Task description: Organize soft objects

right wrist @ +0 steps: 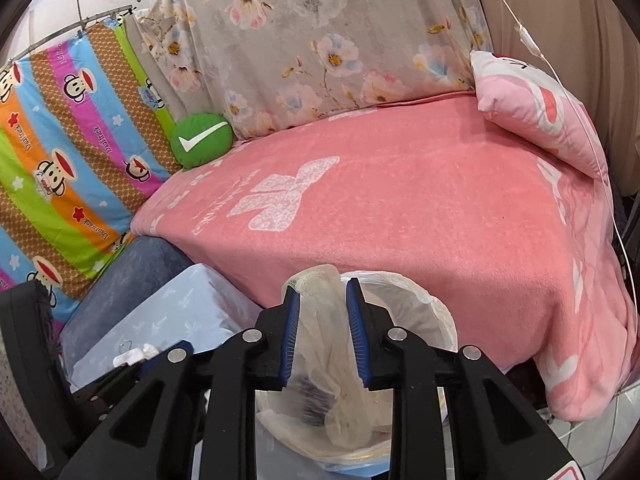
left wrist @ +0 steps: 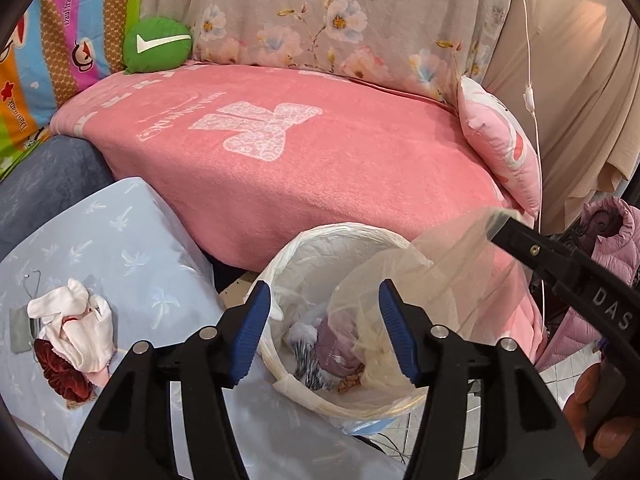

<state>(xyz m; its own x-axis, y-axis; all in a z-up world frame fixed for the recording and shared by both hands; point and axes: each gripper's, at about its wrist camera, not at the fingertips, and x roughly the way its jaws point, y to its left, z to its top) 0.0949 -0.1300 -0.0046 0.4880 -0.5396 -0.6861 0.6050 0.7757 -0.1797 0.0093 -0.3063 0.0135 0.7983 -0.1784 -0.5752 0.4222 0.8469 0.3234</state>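
Note:
A sheer beige cloth (left wrist: 404, 280) hangs over a round white bin (left wrist: 298, 390) lined with a plastic bag. My right gripper (left wrist: 496, 226) comes in from the right, shut on the cloth's top edge; in the right wrist view the cloth (right wrist: 324, 320) is bunched between the blue pads (right wrist: 291, 328). Inside the bin lie a purple garment (left wrist: 340, 344) and a striped piece (left wrist: 308, 372). My left gripper (left wrist: 326, 332) hovers open above the bin's near side, holding nothing. A heap of white and dark red soft items (left wrist: 76, 328) rests on a light blue pillow (left wrist: 120, 248).
A sofa under a pink blanket (left wrist: 300, 152) stands behind the bin. On it sit a green round cushion (left wrist: 156, 44) at the back left and a pink pillow (left wrist: 500, 140) on the right. A pink puffer jacket (left wrist: 608, 240) hangs at far right, beside a white cord (left wrist: 530, 96).

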